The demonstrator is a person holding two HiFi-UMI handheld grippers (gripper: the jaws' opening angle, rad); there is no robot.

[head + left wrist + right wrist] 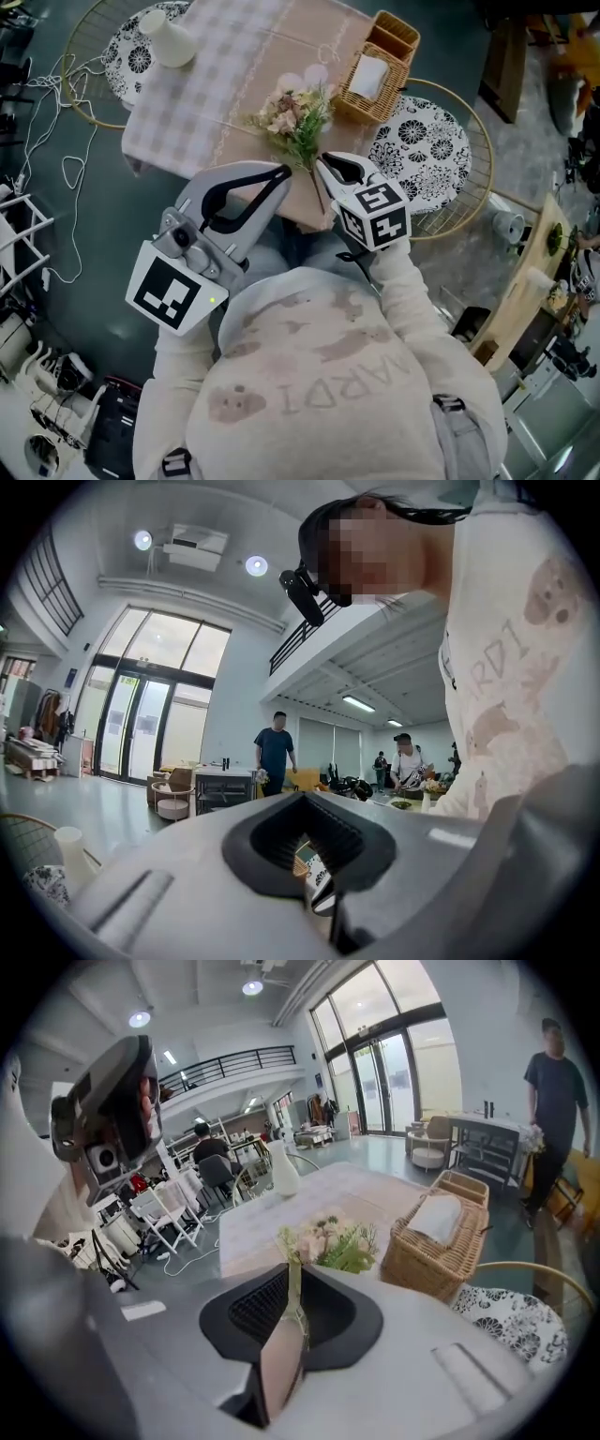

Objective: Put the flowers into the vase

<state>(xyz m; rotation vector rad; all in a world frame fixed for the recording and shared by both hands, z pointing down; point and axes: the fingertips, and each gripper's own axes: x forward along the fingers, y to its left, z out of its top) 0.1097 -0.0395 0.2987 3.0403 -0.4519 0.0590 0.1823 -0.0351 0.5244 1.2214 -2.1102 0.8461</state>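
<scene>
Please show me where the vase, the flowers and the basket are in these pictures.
vase (171, 39): head view, on its white body.
flowers (298, 114): head view, on the blooms.
basket (427, 1260): right gripper view, on its woven side wall.

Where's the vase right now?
Head view, upper left: the white vase stands on the checked cloth at its far left corner, well apart from the flowers and the wicker basket to its right.

pale pink, leafy flowers (295, 112) are well apart from the upright white vase (169, 37).
</scene>
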